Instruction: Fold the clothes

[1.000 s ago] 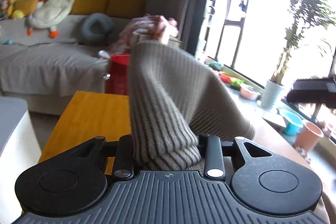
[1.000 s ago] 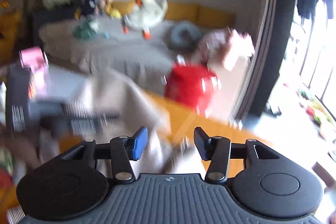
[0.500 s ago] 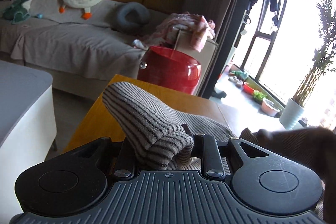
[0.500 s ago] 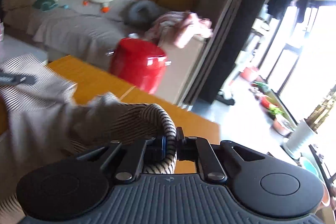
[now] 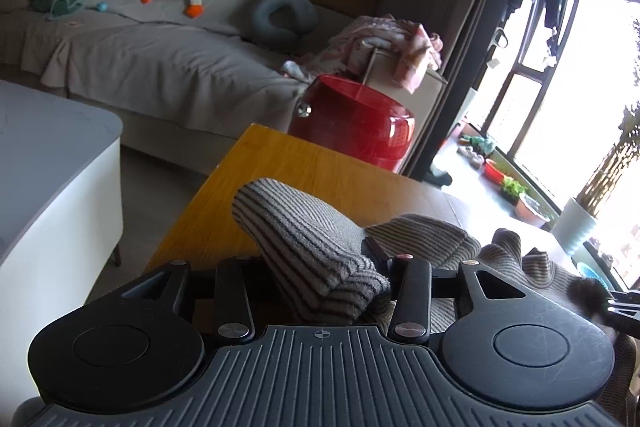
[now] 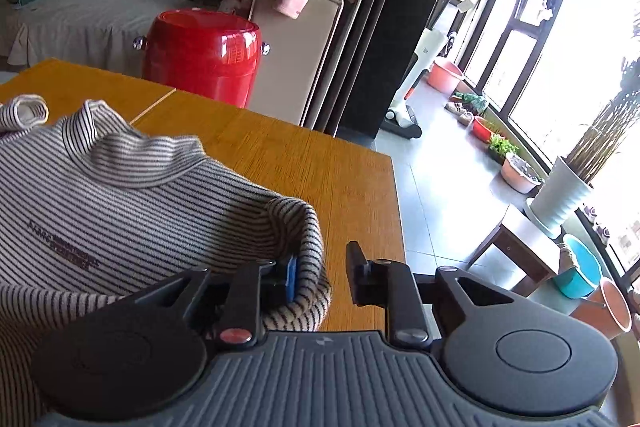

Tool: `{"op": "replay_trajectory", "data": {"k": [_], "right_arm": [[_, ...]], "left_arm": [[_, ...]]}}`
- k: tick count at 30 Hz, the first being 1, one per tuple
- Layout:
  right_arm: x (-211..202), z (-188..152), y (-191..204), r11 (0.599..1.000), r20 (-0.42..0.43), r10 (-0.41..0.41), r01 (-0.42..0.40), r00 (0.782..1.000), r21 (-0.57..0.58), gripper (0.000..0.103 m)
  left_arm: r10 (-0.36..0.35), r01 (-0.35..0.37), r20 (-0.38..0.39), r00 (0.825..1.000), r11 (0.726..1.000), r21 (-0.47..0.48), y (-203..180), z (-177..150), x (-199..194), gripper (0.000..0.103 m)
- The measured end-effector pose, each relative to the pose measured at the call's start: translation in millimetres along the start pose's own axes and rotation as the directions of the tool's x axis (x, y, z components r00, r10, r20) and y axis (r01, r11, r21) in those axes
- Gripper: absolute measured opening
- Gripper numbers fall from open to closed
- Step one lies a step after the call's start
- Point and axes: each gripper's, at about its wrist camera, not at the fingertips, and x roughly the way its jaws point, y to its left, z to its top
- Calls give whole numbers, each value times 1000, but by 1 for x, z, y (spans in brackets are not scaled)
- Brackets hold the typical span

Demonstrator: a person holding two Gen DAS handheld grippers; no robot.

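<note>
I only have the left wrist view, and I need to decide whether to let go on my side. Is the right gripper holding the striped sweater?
Observer: No. The right gripper is open, jaws apart. A fold of the striped sweater rests against its blue-padded finger only.
Operator: Which side of the sweater faces up?
Observer: The front does. Dark printed lettering shows on the chest.
Operator: Where does the collar point?
Observer: The collar lies toward the red stool, flat on the wooden table.
</note>
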Motion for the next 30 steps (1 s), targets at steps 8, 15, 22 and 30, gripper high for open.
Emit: {"op": "replay_trajectory", "data": {"k": [8, 15, 22, 30], "right_arm": [[-102, -8, 6, 989, 154, 142, -146, 978, 16, 51], [-143, -50, 77, 874, 56, 484, -479, 873, -77, 65], [-152, -76, 139, 848, 43, 473, -442, 880, -292, 52], [-161, -13, 12, 964, 181, 242, -258, 953, 68, 4]], "left_arm": [[63, -76, 140, 988, 993, 94, -15, 13, -33, 83], [-5, -9, 137, 991, 995, 101, -33, 24, -52, 86], [-235, 236, -18, 972, 970, 60, -62, -9, -54, 94], [-412, 418, -105, 905, 908, 39, -70, -44, -48, 96]]}}
